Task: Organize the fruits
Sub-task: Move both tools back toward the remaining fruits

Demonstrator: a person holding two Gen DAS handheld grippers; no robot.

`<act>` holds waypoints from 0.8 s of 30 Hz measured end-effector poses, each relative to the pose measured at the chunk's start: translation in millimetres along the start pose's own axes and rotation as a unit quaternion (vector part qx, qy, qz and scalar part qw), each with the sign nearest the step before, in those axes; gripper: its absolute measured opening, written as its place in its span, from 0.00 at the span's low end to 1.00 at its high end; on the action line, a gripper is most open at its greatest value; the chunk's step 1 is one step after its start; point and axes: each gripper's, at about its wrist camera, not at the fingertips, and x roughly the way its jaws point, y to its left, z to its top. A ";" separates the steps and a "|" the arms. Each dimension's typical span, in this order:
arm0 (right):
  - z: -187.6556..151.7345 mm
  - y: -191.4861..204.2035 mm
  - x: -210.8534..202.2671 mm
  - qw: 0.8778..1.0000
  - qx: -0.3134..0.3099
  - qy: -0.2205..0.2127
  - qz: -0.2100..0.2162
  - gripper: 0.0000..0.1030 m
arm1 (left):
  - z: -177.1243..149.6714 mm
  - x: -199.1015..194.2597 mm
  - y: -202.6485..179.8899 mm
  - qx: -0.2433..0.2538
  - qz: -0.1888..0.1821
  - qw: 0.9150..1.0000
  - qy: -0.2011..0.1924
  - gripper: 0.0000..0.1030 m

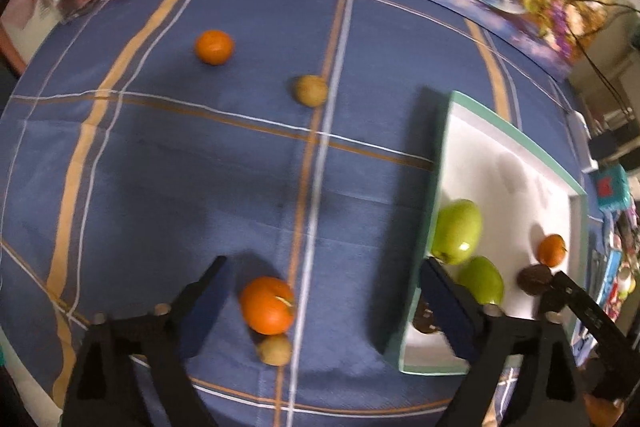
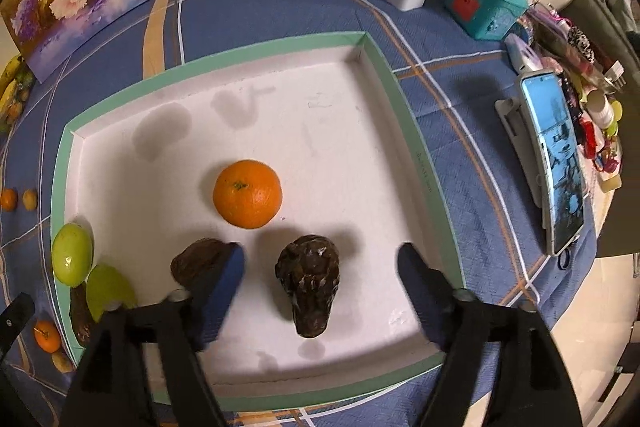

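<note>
we have both sets of jaws released: the right gripper (image 2: 320, 277) straddles a dark fruit (image 2: 308, 283) inside the tray (image 2: 404, 99), while the left gripper (image 1: 324, 291) brackets an orange (image 1: 267, 305) (outside the tray) on the surface (image 1: 200, 167), likely next.

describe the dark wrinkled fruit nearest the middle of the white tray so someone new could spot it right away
Find the white tray with the green rim on the blue checked tablecloth. Just below the orange inside it lies the dark wrinkled fruit. It lies alone on bare white, unlike the other dark fruit, half hidden by a gripper finger.
</note>
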 end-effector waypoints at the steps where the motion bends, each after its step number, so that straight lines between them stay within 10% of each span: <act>1: -0.2 -1.2 -0.9 1.000 0.000 -0.002 0.001 0.80 | 0.4 0.3 2.5 -0.003 0.002 1.000 -0.001 1.00; 24: -3.2 55.0 -55.6 0.983 -0.063 -0.130 0.110 0.94 | 25.9 -38.6 79.6 -0.060 0.035 0.993 -0.095 1.00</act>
